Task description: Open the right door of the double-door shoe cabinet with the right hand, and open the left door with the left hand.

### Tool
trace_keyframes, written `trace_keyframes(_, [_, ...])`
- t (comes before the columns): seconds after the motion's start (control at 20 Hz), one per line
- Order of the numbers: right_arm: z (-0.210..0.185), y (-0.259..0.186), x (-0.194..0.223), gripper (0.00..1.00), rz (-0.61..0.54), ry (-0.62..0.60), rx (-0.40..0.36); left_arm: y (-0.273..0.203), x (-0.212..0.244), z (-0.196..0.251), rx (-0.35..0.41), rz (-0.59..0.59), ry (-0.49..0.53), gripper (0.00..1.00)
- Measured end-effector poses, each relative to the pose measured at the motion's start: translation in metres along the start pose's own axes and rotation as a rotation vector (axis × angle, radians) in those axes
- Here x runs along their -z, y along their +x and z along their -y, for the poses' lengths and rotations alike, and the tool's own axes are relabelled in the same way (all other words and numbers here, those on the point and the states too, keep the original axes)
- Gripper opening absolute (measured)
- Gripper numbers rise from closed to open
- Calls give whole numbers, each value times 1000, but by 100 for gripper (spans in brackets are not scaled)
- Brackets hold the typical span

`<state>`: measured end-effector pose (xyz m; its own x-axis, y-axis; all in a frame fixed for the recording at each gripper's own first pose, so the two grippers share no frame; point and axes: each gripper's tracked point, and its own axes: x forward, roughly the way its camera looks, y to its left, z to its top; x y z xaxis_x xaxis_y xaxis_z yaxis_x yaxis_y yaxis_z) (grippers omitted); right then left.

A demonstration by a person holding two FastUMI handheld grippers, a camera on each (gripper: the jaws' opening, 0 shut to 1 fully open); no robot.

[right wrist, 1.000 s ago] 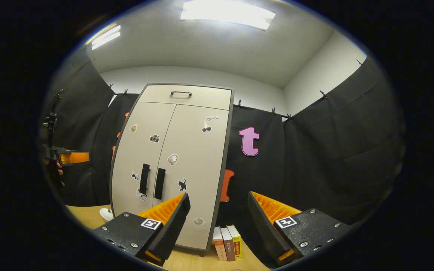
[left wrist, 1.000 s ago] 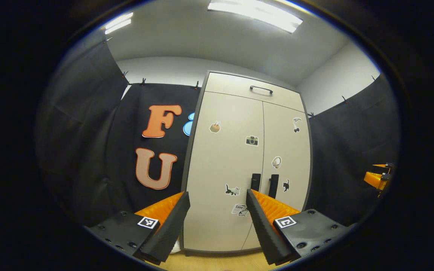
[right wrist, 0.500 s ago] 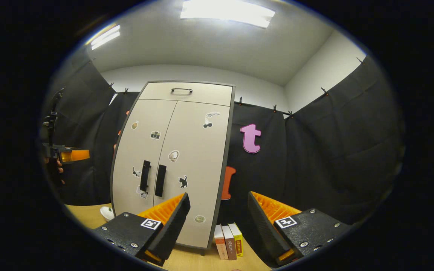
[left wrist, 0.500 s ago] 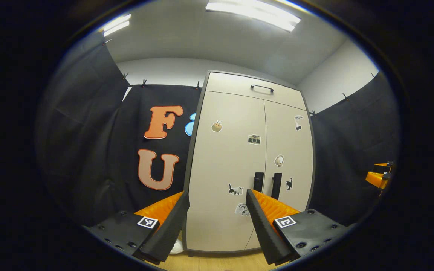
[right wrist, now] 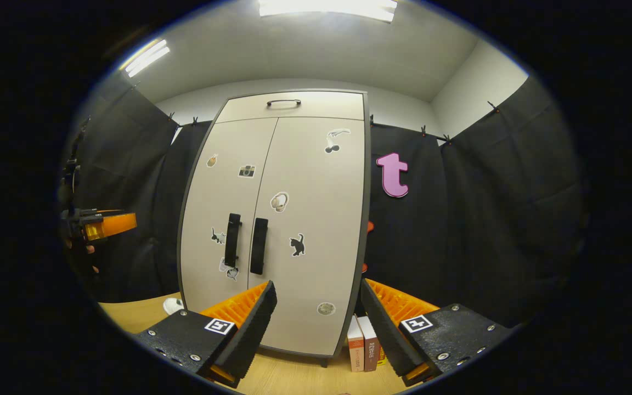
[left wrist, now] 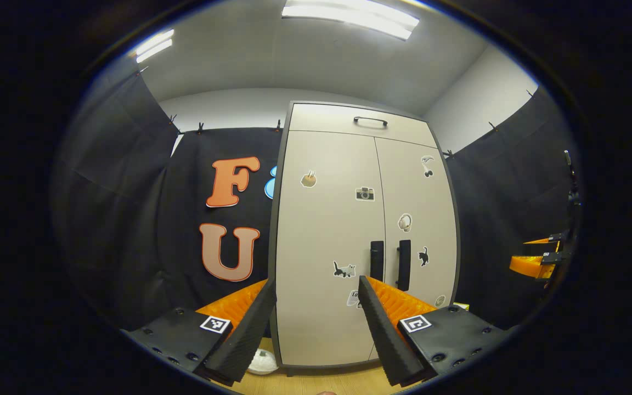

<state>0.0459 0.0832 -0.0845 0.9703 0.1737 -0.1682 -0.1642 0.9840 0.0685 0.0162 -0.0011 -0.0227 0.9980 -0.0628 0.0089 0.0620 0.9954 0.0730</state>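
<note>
The beige double-door shoe cabinet [left wrist: 321, 230] stands ahead with both doors shut. Two black vertical handles sit side by side at the middle seam: the left door's handle [left wrist: 376, 260] and the right door's handle [left wrist: 404, 264]. My left gripper [left wrist: 316, 282] is open and holds nothing, some way short of the left door. In the right gripper view the cabinet [right wrist: 316, 192] fills the centre, with the left handle [right wrist: 232, 240] and right handle [right wrist: 259, 246]. My right gripper [right wrist: 318, 285] is open and holds nothing, facing the right door from a distance. Each gripper appears at the edge of the other's view.
A top drawer with a black handle [right wrist: 283, 102] sits above the doors. Books [right wrist: 364, 351] stand on the wooden floor at the cabinet's right foot. A small white object [left wrist: 261, 362] lies at its left foot. Black cloth walls close in on both sides.
The right gripper has swung toward the cabinet and come closer, so the doors look larger and more central. The left gripper has shifted slightly. Both stay open.
</note>
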Motion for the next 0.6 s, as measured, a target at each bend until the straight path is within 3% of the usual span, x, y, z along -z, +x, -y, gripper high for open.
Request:
trace_keyframes(0.45, [-100,97,9,93,-61,74,-148,0,23,-45,-21,-34,22,95])
trace_keyframes(0.6, [-114,129,12,93,-78,49,-117,-5,26,-63,-22,-28,39,96])
